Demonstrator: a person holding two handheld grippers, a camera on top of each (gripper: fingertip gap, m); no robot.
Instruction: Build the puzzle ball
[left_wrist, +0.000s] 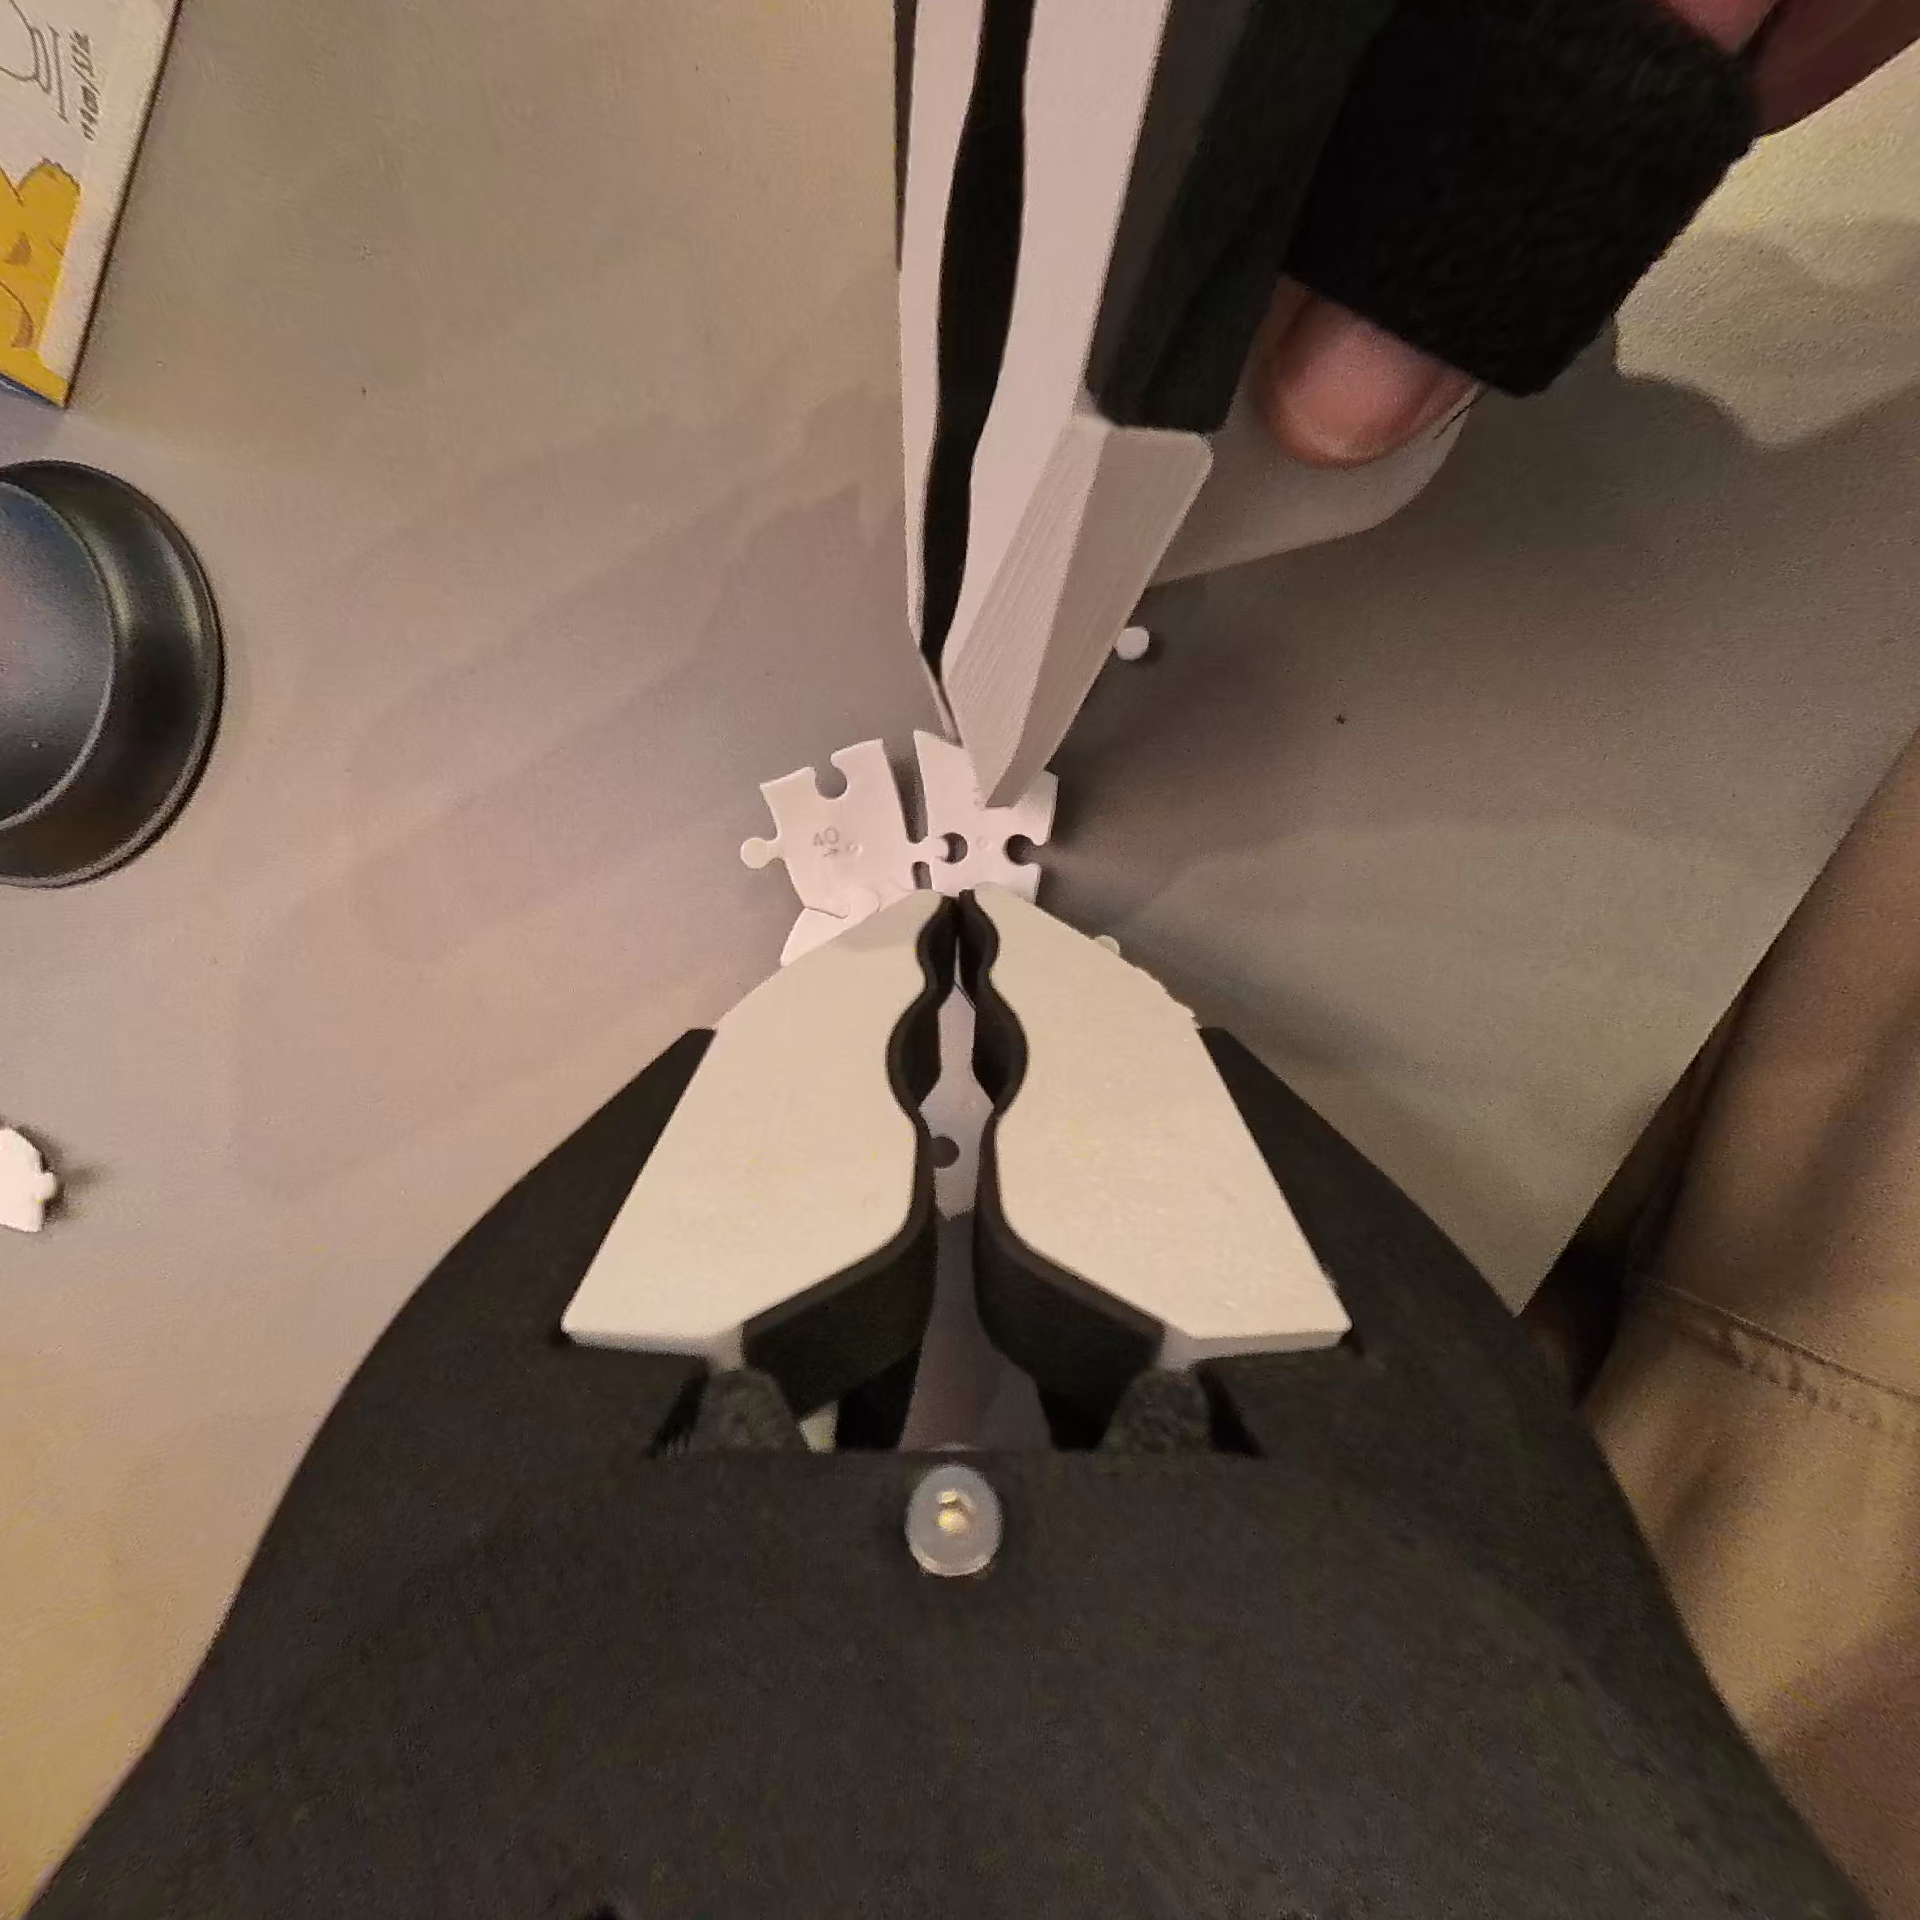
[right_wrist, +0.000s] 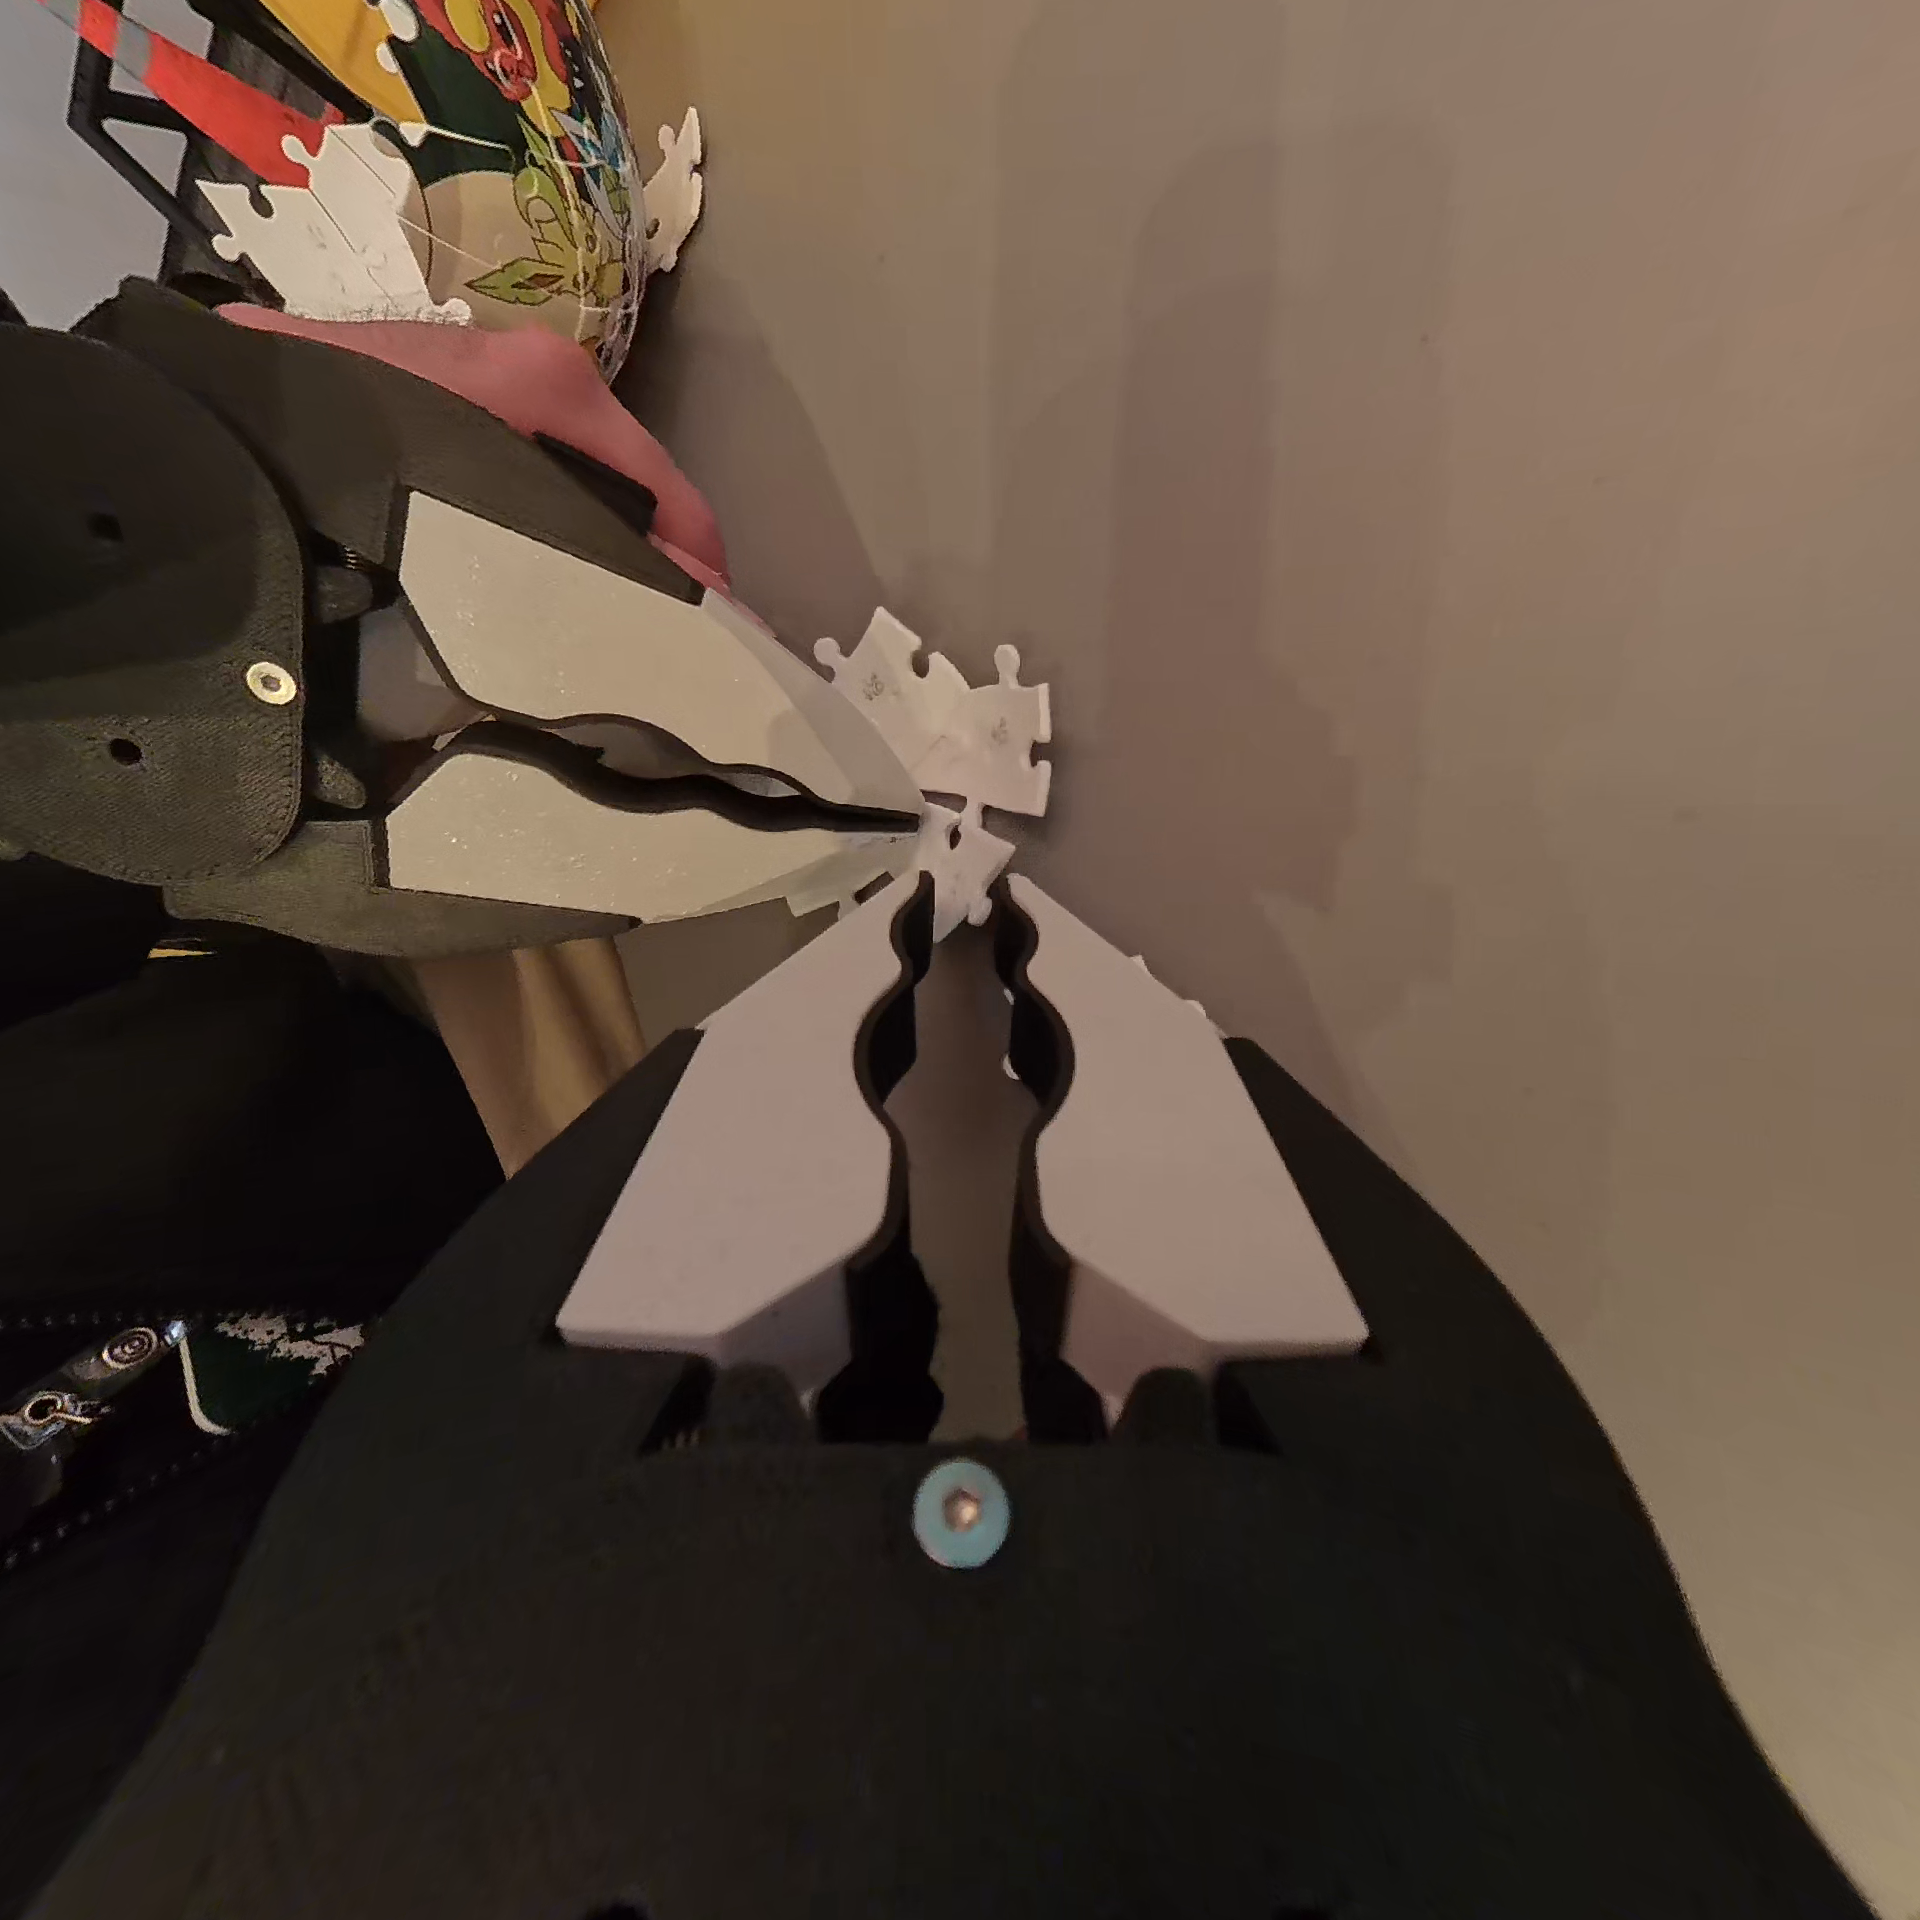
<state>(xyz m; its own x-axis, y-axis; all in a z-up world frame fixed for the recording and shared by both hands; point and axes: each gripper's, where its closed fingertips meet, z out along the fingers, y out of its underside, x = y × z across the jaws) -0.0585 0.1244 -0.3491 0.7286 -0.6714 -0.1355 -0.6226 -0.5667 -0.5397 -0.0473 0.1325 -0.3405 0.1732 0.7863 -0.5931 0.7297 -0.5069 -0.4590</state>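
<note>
White puzzle pieces lie face down in a joined cluster (left_wrist: 831, 831) on the grey table (left_wrist: 468, 520); the cluster also shows in the right wrist view (right_wrist: 966, 717). My left gripper (left_wrist: 961, 909) is shut on a white piece (left_wrist: 954, 1132) that runs back between its fingers; in the right wrist view it (right_wrist: 914, 821) comes in from the left. My right gripper (right_wrist: 966, 888) pinches a small white piece (right_wrist: 971, 868) at its tips, right beside the left gripper's tip; in the left wrist view it (left_wrist: 971, 774) comes down from above. The partly built colourful puzzle ball (right_wrist: 520, 177) stands at the far left.
A dark round metal object (left_wrist: 94, 665) and a printed box (left_wrist: 42, 208) sit at the left. Loose white pieces lie at the left edge (left_wrist: 21, 1179) and behind the right gripper (left_wrist: 1135, 644). A gloved hand (left_wrist: 1455, 208) holds the right gripper. Beige cloth (left_wrist: 1766, 1351) lies beyond the table's right edge. Both grippers' tips are close together, under 4 cm apart. It is some 15 centimeters from my left tips to the partly built colourful puzzle ball (right_wrist: 520, 177).
</note>
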